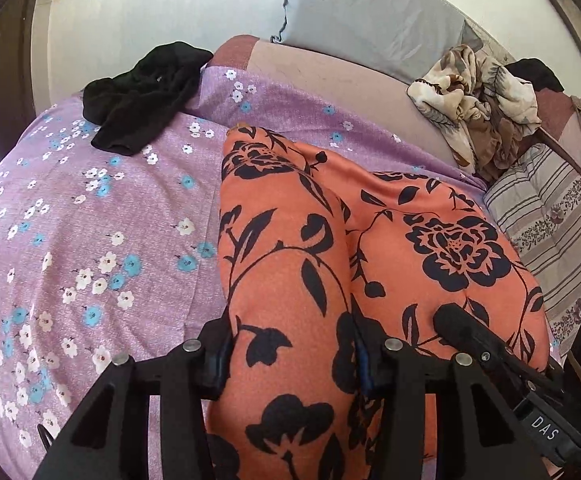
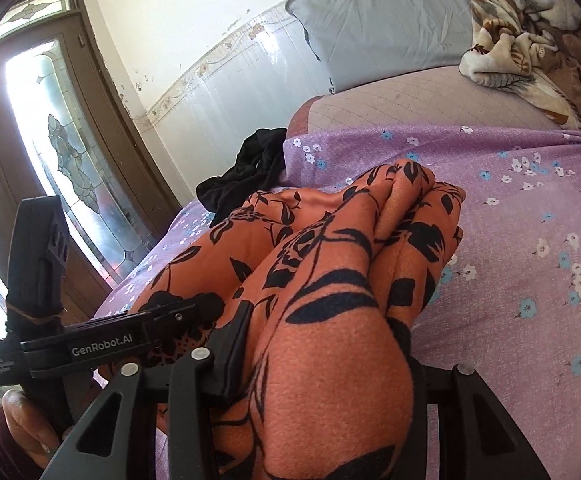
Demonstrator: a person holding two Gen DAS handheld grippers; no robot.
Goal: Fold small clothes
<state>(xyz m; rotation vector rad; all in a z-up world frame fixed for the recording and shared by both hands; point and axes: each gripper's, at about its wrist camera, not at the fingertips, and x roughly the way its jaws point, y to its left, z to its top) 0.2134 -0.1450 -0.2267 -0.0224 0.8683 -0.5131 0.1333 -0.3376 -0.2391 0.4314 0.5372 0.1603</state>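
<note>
Where tongs [image 1: 290, 360] pinch, nubbly orange cloth [image 1: 282, 280] bunches

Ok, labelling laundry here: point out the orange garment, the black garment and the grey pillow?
orange garment [image 1: 286, 264]: left wrist view, its left fold.
black garment [image 1: 142, 96]: left wrist view, middle of the heap.
grey pillow [image 2: 386, 20]: right wrist view, its face.

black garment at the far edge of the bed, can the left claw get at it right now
Probably not yet: the left claw is clamped on the orange floral cloth. The purple sheet leading to the black garment looks unobstructed.

"GenRobot.AI" on left claw [image 2: 102, 350]
</note>
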